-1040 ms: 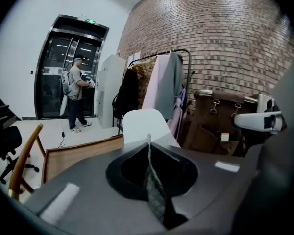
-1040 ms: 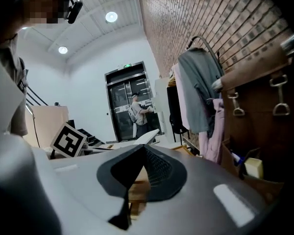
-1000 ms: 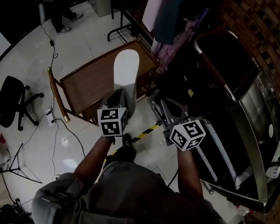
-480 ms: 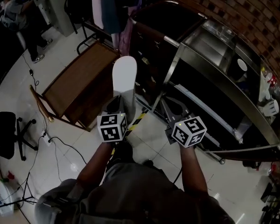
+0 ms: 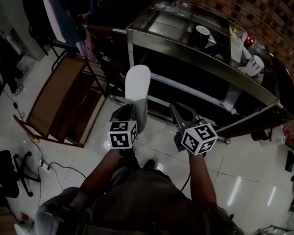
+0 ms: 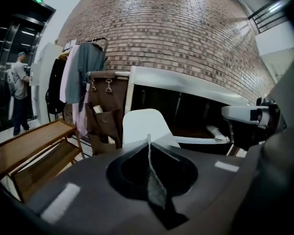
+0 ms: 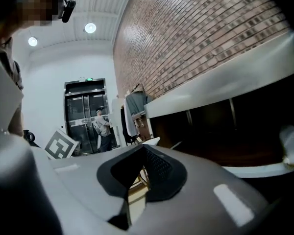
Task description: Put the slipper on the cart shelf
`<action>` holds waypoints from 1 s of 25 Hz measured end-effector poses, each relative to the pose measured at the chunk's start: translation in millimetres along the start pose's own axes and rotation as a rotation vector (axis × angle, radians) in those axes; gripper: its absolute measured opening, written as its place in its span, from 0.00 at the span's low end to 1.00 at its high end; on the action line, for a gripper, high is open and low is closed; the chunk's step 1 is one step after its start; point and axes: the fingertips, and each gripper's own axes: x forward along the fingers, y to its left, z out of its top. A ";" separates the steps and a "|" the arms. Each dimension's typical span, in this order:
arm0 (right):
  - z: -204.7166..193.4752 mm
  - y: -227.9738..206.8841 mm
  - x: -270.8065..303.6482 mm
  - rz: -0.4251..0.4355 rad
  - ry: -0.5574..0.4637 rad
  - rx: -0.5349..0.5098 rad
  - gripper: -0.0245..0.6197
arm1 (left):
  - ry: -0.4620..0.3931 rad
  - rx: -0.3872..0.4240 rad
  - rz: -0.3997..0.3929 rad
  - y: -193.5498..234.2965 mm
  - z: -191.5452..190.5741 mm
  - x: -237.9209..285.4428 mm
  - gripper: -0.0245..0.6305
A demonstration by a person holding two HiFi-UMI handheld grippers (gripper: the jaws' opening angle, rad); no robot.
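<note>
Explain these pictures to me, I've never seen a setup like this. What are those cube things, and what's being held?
A person holds a two-jaw gripper in each hand; the patterned cubes are part of the grippers. One picture comes from a head camera looking down, and the other two come from cameras riding on each gripper. The left gripper is clamped on a white slipper. The right gripper holds nothing, and its jaws are slightly apart. Ahead stands a metal cart with cups on top.

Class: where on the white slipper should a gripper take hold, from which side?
On the slipper, likely the thin grey edge at its near end, from behind along its length: it is thin enough to pinch, as the left gripper shows.
</note>
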 end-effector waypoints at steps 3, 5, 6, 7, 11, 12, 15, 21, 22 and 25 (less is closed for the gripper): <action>4.6 -23.2 -33.3 -0.078 -0.033 0.013 0.04 | 0.027 0.034 -0.073 -37.9 -0.6 17.6 0.06; 5.6 -38.4 -52.0 -0.128 -0.047 0.021 0.04 | 0.039 0.055 -0.121 -61.8 -0.1 30.9 0.06; 5.4 -46.1 -60.4 -0.153 -0.051 0.026 0.04 | 0.046 0.066 -0.144 -73.3 0.1 38.0 0.06; 5.3 -53.7 -68.0 -0.176 -0.055 0.031 0.04 | 0.054 0.077 -0.165 -84.4 0.1 45.3 0.06; 9.0 -85.8 -93.2 -0.266 -0.070 0.046 0.04 | 0.086 0.125 -0.249 -127.7 1.4 77.2 0.06; 10.6 -94.4 -98.0 -0.288 -0.072 0.048 0.04 | 0.091 0.136 -0.269 -137.9 2.4 86.0 0.06; 15.3 -119.2 -108.2 -0.344 -0.070 0.049 0.04 | 0.100 0.160 -0.323 -165.3 6.9 114.0 0.06; 28.7 -161.6 -118.5 -0.439 -0.060 0.049 0.04 | 0.111 0.187 -0.428 -219.2 12.9 172.2 0.06; 30.7 -167.5 -118.9 -0.453 -0.058 0.048 0.04 | 0.108 0.188 -0.442 -226.8 14.0 182.1 0.06; 34.8 -184.7 -122.9 -0.499 -0.055 0.053 0.04 | 0.102 0.203 -0.466 -246.9 17.7 210.5 0.06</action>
